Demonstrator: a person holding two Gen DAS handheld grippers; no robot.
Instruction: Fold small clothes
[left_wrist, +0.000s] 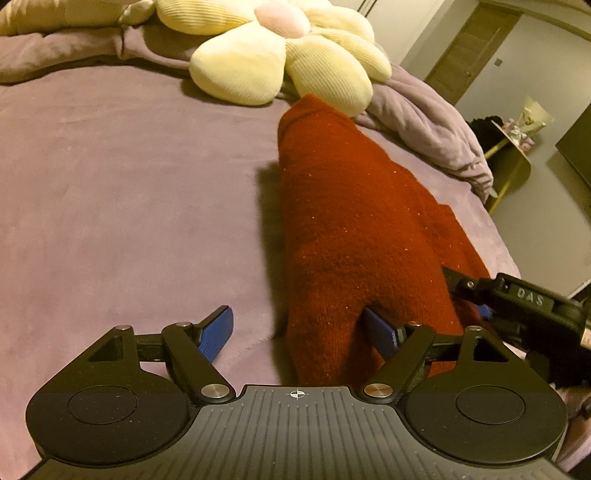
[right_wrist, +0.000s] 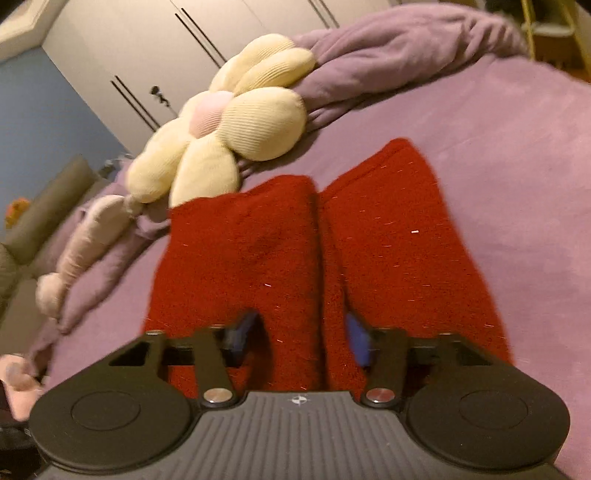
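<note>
- Right, found the red knit garment (left_wrist: 351, 221) lying out long on the purple bedspread (left_wrist: 110, 184), far end running up close to the flower cushion (left_wrist: 288, 48).
- Saw it from the right wrist camera as two long red panels side by side, with a dark crease running down between them.
- Caught the left gripper (left_wrist: 295, 317) with its tongs spread wide apart at the near end of the garment, clamped on nothing.
- Noted its left blue pad (left_wrist: 218, 332) out over bare bedspread, well clear of the red cloth.
- Noted its other blue pad (left_wrist: 380, 332) tucked right against the near red edge, partly hidden by the knit.
- Picked up the right gripper (right_wrist: 299, 325) just beside it, on the same near end, tongs drawn well in with a raised ridge of the red cloth between them.
- Could not tell whether those pads were truly pinching: view blurred, and a dark gap showing beside one pad.
- Spotted the cream cushion with its pink middle resting on the bed against a crumpled purple blanket (left_wrist: 424, 122) along the far side.
</note>
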